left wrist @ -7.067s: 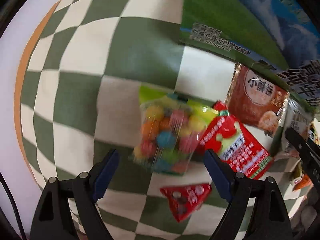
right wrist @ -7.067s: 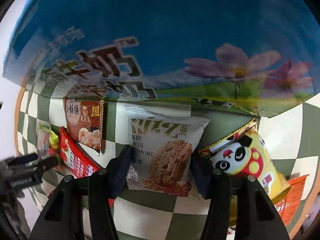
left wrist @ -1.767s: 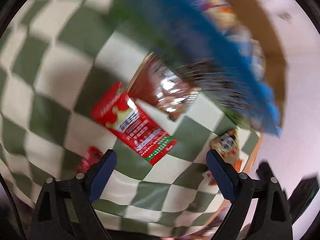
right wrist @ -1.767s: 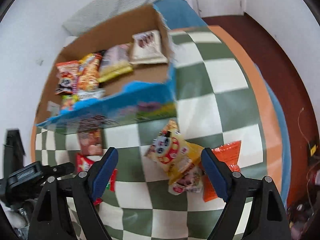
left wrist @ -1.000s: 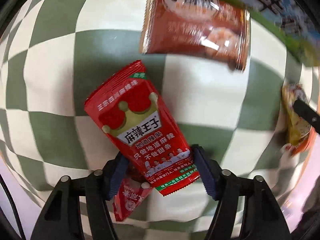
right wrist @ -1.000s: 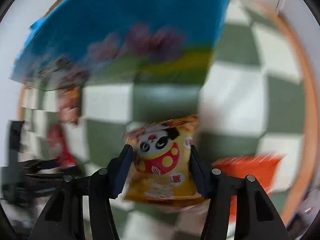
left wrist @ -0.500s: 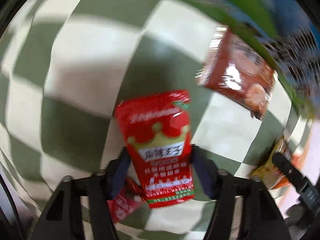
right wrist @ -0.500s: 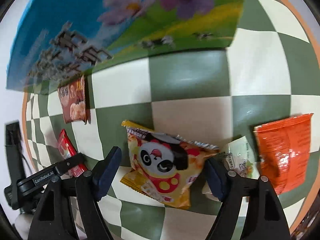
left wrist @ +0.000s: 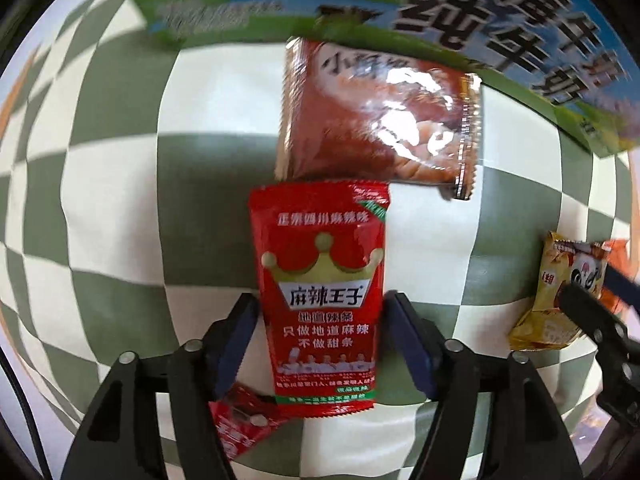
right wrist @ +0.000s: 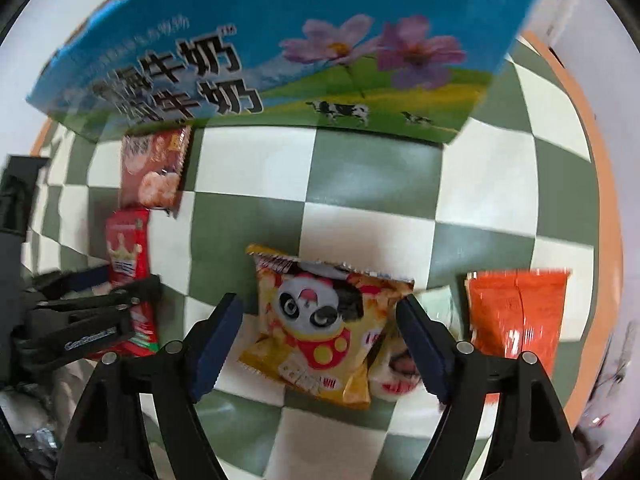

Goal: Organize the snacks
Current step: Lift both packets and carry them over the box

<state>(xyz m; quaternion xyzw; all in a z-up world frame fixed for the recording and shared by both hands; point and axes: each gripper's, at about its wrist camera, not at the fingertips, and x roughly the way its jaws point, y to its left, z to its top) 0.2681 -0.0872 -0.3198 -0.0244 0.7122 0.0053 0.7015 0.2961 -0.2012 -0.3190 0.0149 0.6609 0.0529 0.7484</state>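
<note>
My left gripper point(left wrist: 320, 336) is shut on a red crown-print snack packet point(left wrist: 320, 276), its pads pressing both side edges; the packet also shows in the right wrist view point(right wrist: 128, 264). My right gripper point(right wrist: 320, 340) is open around a yellow panda snack bag point(right wrist: 320, 320) that lies on the green-and-white checkered cloth point(right wrist: 360, 184); the bag also shows in the left wrist view point(left wrist: 560, 300). The blue milk carton box point(right wrist: 280, 40) stands behind the snacks.
A brown biscuit packet point(left wrist: 384, 112) lies against the box's front. A small red packet point(left wrist: 240, 420) lies under the left gripper. An orange packet point(right wrist: 516, 312) and a pale packet point(right wrist: 436, 308) lie right of the panda bag. The cloth's orange border point(right wrist: 592, 152) curves at right.
The left gripper has straightened the red packet between its pads and moved closer to the box. The right gripper has moved in around the panda bag.
</note>
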